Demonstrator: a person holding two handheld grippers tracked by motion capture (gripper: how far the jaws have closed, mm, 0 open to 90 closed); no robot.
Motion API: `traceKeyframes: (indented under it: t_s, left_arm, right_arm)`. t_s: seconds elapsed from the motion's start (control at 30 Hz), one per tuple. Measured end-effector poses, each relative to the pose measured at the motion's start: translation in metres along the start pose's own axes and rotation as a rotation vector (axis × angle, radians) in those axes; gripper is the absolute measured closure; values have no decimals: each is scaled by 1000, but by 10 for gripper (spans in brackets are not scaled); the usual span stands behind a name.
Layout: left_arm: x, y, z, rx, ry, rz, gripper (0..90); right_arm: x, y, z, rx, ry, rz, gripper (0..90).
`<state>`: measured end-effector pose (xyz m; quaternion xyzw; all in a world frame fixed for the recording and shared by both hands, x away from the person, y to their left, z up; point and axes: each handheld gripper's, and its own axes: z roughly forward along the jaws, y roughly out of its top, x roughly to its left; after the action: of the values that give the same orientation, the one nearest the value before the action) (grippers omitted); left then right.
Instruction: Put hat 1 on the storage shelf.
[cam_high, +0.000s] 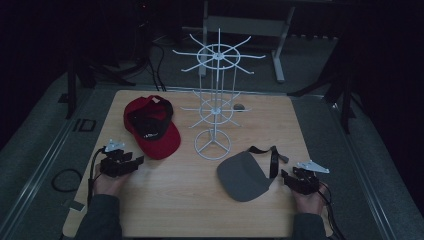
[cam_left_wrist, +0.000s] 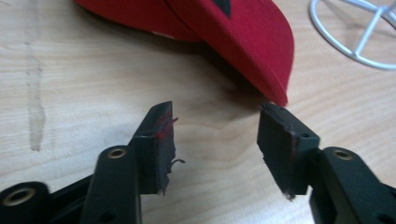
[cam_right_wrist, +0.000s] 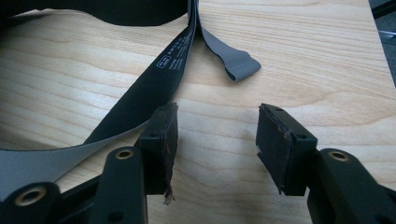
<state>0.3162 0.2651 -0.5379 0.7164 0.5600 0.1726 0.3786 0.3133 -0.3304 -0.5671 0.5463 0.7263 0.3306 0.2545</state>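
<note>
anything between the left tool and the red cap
Nothing visible. The left tool has its jaws open over bare table, and the red cap lies just past them, its brim edge close to one jaw tip. The white wire rack stands off to the side, out of the path.

We see the rack (cam_high: 214, 107) upper centre on the table (cam_high: 165, 210), cap (cam_high: 150, 126) to its left, visor (cam_high: 245, 175) lower right, left gripper (cam_high: 140, 160) below the cap, right gripper (cam_high: 284, 175) beside the visor.

Red cap (cam_left_wrist: 224, 37) cropped at top edge
</note>
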Motion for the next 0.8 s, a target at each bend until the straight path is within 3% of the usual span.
traceKeyframes:
  t_s: [0.2,0.33,0.8]
  left_arm:
    - [-6,8,1,-6,-45,3,433]
    - [-8,16,6,12,-69,-1,492]
    - [-11,24,31,77,-59,3,424]
  right_arm:
    - [0,0,0,2,3,-2,468]
    - [0,0,0,2,6,-5,458]
    - [1,0,0,5,10,-8,445]
